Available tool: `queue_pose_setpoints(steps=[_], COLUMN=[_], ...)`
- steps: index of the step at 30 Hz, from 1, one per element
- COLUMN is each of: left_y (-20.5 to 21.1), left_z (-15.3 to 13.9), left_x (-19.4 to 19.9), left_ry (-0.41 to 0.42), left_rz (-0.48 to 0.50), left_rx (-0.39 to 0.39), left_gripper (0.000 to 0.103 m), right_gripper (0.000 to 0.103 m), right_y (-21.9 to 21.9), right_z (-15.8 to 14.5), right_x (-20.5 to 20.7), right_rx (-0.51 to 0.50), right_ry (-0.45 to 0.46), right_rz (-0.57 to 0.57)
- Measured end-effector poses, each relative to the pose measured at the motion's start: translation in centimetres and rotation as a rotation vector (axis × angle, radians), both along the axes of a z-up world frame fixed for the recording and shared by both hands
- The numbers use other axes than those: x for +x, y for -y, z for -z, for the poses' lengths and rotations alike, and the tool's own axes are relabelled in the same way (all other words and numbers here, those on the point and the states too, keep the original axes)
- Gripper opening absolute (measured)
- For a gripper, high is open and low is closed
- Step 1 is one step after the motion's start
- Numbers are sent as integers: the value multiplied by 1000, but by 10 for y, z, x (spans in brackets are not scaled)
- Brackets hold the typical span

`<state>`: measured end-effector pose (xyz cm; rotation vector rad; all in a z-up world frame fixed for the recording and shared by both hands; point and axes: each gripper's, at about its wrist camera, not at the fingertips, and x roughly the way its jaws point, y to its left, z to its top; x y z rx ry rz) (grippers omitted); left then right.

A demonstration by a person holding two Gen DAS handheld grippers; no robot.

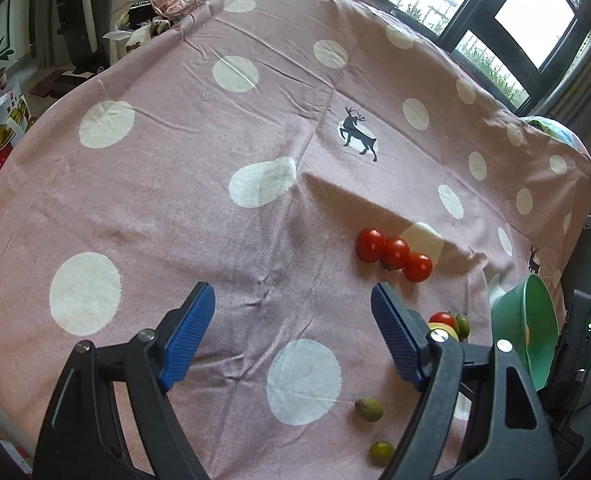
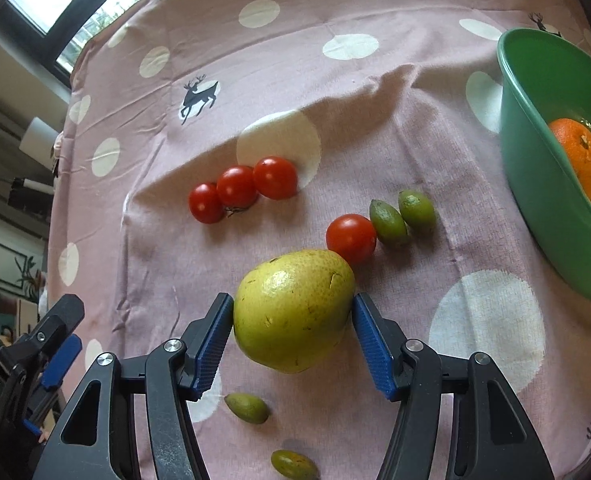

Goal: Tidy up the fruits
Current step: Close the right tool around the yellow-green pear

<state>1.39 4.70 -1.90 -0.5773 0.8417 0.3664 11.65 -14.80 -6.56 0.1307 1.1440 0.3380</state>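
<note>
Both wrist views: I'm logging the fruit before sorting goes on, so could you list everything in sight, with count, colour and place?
pear: one, yellow-green, between the right gripper's pads
row of tomatoes: three, red, touching in a line on the cloth beyond the pear
single tomato: one, red, just behind the pear
small oval fruits by the tomato: two, green, side by side
small oval fruits near the grippers: two, green, lying apart
bowl: one, green, right edge of the right wrist view
orange: one, orange, inside the bowl, with a yellow fruit partly visible beside it
tablecloth: one, pink with white dots and deer
left gripper: open, nothing between its pads
right gripper: closed on the pear
</note>
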Motion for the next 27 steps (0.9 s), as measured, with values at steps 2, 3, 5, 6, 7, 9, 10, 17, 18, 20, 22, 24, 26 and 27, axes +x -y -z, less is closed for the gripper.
queue_pose_setpoints(steps=[2, 3, 5, 6, 7, 9, 10, 17, 18, 20, 22, 24, 26, 27], left_y=[2, 3, 7, 9, 10, 15, 17, 44, 47, 50, 50, 48, 47, 48], left_z=[1, 2, 1, 1, 1, 2, 3, 11, 12, 15, 19, 23, 27, 28], left_x=[2, 2, 2, 3, 4, 7, 9, 29, 31, 37, 43, 49, 55, 57], left_ry=[-7, -10, -3, 1, 2, 11, 21, 67, 71, 67, 60, 53, 51, 49], left_rz=[8, 9, 21, 31, 42, 61, 75, 200, 210, 219, 212, 199, 201, 210], left_rx=[7, 11, 26, 29, 26, 8, -7, -101, -106, -108, -111, -127, -148, -153], left_gripper=[80, 80, 79, 79, 79, 79, 79, 72, 70, 67, 64, 57, 56, 55], right_gripper=[63, 63, 63, 63, 63, 63, 63, 63, 63, 63, 63, 63, 63, 63], right_y=[2, 5, 11, 14, 17, 25, 29, 45, 46, 47, 46, 42, 38, 37], right_z=[0, -2, -9, -12, -15, -21, -23, -27, -27, -29, -32, -35, -36, -35], right_x=[-1, -2, -4, -5, -6, -7, -7, -1, 0, 3, 5, 9, 17, 21], right_rx=[10, 28, 79, 103, 123, 153, 170, 278, 295, 313, 307, 299, 305, 310], right_ry=[-5, -1, 11, 21, 30, 43, 51, 77, 77, 82, 96, 112, 106, 97], right_rz=[4, 6, 8, 11, 16, 36, 49, 120, 123, 128, 131, 124, 110, 105])
